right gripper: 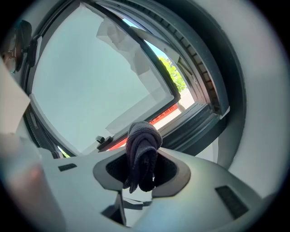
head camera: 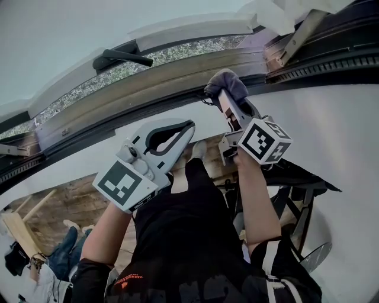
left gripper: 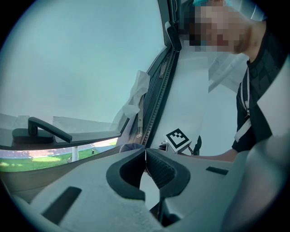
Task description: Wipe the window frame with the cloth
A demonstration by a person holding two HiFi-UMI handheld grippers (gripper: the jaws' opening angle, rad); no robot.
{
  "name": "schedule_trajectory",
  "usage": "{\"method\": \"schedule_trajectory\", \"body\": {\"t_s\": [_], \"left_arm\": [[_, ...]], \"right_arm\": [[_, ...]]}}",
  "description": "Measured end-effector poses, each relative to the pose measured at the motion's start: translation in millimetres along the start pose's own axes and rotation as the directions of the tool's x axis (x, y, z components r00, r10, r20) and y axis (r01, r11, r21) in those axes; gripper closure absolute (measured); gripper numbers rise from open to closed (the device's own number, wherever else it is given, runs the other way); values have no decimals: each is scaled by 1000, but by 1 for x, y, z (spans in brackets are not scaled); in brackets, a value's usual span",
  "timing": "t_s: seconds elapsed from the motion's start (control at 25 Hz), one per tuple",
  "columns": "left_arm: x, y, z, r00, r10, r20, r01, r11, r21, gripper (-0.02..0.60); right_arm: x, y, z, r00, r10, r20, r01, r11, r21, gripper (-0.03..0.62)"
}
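A folded dark grey cloth [head camera: 228,84] is clamped in my right gripper [head camera: 222,97], which holds it up against the lower rail of the window frame [head camera: 172,74]. In the right gripper view the cloth [right gripper: 142,152] hangs bunched between the jaws of the right gripper [right gripper: 142,171], with the frame's dark rail [right gripper: 199,120] just beyond. My left gripper [head camera: 188,128] hovers below and to the left of the frame, jaws pressed together with nothing in them. The left gripper view shows the left gripper [left gripper: 145,156] shut, with the right gripper's marker cube [left gripper: 177,139] ahead.
A black window handle [head camera: 121,57] sits on the open sash at upper left. White protective film [head camera: 275,15] and a metal hinge arm [head camera: 299,35] are at the upper right corner. Below are a wooden floor, a black stand [head camera: 296,180] and another person's jeans [head camera: 62,254].
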State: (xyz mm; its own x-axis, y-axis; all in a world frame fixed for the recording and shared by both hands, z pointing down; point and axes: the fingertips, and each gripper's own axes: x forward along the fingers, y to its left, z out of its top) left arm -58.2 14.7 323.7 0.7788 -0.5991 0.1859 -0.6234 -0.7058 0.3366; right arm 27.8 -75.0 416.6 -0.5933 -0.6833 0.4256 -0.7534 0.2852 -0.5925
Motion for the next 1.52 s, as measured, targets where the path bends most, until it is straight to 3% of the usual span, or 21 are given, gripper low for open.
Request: {"method": "schedule_trajectory", "body": {"t_s": [0.12,0.44,1.52], "left_arm": [[-4,2,-5,999,18,-39,-18,1000,2,560],[-9,-1,8,1000,29,2,-29,999,13,561],[-16,-52,67,994,36,105,-50,990,133,561]], "right_arm": [[2,5,-4,1000,14,-6,-14,1000,5,482],[-2,19,2,998,63,27,-64,998,19,482],[-94,87,81,944,276,178,-236,947,-220,482]]}}
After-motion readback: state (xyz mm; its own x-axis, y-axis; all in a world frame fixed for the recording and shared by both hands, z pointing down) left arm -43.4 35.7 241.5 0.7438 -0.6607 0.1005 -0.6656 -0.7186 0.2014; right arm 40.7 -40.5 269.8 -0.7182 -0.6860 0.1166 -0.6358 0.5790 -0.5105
